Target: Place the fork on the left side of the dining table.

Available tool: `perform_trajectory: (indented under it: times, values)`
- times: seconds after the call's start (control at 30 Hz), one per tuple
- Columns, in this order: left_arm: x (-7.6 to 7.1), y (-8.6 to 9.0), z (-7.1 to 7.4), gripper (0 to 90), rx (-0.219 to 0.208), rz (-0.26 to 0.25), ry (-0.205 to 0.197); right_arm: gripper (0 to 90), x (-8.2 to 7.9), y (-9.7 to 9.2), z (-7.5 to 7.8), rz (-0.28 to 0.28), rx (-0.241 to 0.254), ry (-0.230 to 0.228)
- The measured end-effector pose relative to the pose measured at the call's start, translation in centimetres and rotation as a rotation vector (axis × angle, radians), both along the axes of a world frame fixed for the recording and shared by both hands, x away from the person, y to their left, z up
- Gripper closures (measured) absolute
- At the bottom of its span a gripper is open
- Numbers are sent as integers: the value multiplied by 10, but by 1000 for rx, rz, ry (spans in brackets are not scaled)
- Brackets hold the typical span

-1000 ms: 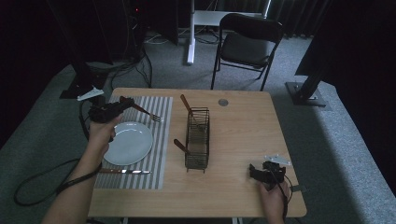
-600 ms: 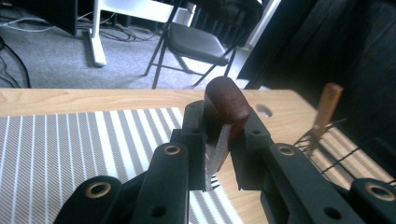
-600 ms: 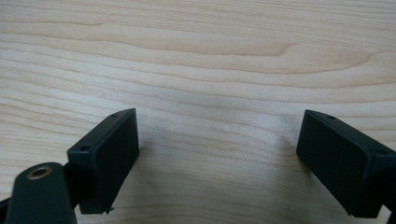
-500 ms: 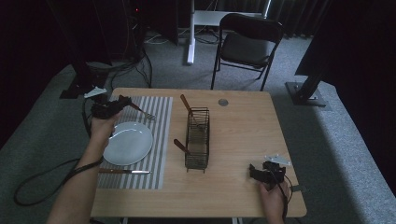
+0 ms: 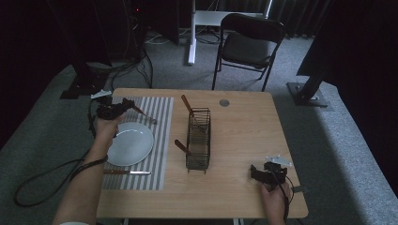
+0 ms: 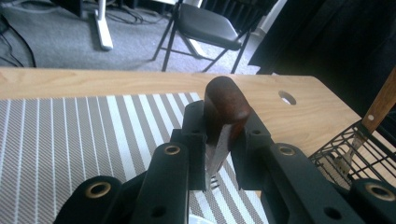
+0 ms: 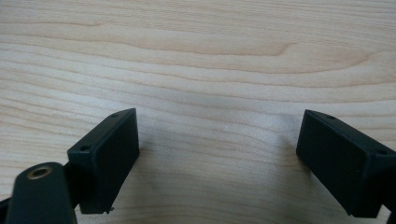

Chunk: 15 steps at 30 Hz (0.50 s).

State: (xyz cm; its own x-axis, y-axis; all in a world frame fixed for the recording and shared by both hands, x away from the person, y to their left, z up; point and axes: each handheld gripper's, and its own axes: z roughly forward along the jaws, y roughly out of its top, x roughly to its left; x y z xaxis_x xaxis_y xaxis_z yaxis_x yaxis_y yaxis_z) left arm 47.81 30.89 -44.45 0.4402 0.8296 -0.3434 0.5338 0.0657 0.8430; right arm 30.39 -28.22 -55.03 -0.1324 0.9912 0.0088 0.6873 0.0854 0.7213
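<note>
The left tool [image 5: 123, 106] is clamping a wooden-handled fork [image 6: 223, 122] between its jaws, the brown handle sticking up past the jaw tips in the left gripper view and the metal tines pointing down toward the striped placemat [image 5: 159, 117]. From above, the fork [image 5: 141, 112] is slanting out over the mat's far part, just beyond the white plate [image 5: 129, 143], with the person's left hand [image 5: 107, 125] gripping the tool body. A knife [image 5: 127, 172] is lying on the mat near the plate's front edge. The black wire caddy [image 5: 198, 139] is standing mid-surface, holding other wooden-handled utensils. The right tool [image 5: 259, 172] is resting low over the bare wooden surface [image 7: 201, 56] near the front right corner, its jaws standing wide apart with nothing between them.
</note>
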Motion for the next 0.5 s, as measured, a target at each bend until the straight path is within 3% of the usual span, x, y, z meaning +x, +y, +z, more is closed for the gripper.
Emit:
perform_trajectory:
  times: [0.27,0.37,0.4,0.5]
  values:
    - [6,1,-8,770,-36,21,0,128,0,0,0,-4,1,1]
    - [8,3,-14,767,-53,32,17,128,0,0,0,-3,0,0]
    - [9,4,-15,761,-53,56,30,128,0,0,0,-3,0,0]
    - [11,6,-18,677,10,121,78,128,0,0,0,-3,0,0]
